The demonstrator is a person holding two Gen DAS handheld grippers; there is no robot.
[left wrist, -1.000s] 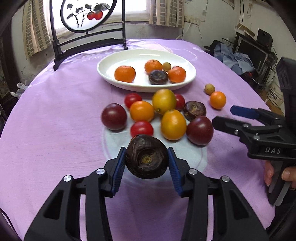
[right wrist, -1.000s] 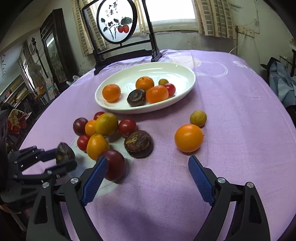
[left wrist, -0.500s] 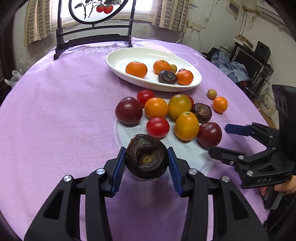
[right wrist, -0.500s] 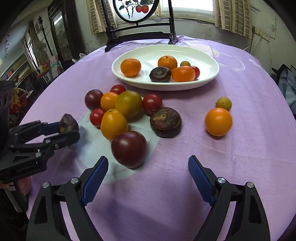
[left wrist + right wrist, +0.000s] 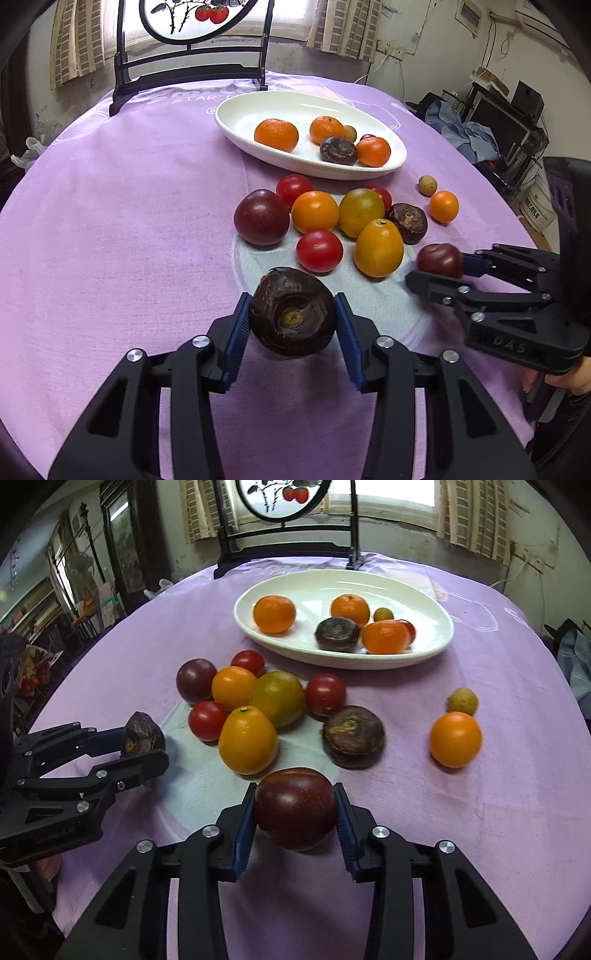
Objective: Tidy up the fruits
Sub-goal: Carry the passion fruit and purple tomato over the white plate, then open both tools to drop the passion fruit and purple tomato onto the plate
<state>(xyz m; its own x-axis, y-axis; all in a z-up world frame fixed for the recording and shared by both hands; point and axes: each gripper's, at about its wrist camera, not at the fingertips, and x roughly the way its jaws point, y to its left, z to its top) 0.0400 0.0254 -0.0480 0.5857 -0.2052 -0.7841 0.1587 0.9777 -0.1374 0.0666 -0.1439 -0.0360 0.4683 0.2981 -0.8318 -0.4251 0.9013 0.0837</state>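
Note:
My left gripper (image 5: 292,325) is shut on a dark brown water chestnut (image 5: 292,312), held just above the purple tablecloth; it also shows in the right wrist view (image 5: 142,734). My right gripper (image 5: 295,810) is shut on a dark red plum (image 5: 295,806), which also shows in the left wrist view (image 5: 439,260). A cluster of loose fruits lies ahead: a yellow fruit (image 5: 247,740), red tomatoes (image 5: 207,720), another chestnut (image 5: 353,736) and an orange fruit (image 5: 455,738). A white oval plate (image 5: 436,642) behind holds several fruits.
A black chair with a round painted panel (image 5: 284,550) stands at the table's far edge. A small tan fruit (image 5: 462,700) lies right of the cluster. Another dark plum (image 5: 261,217) sits at the cluster's left. Room clutter lies beyond the table's right edge.
My right gripper has moved forward and closed on the dark red plum; it was open before. My left gripper still holds the chestnut and has shifted left.

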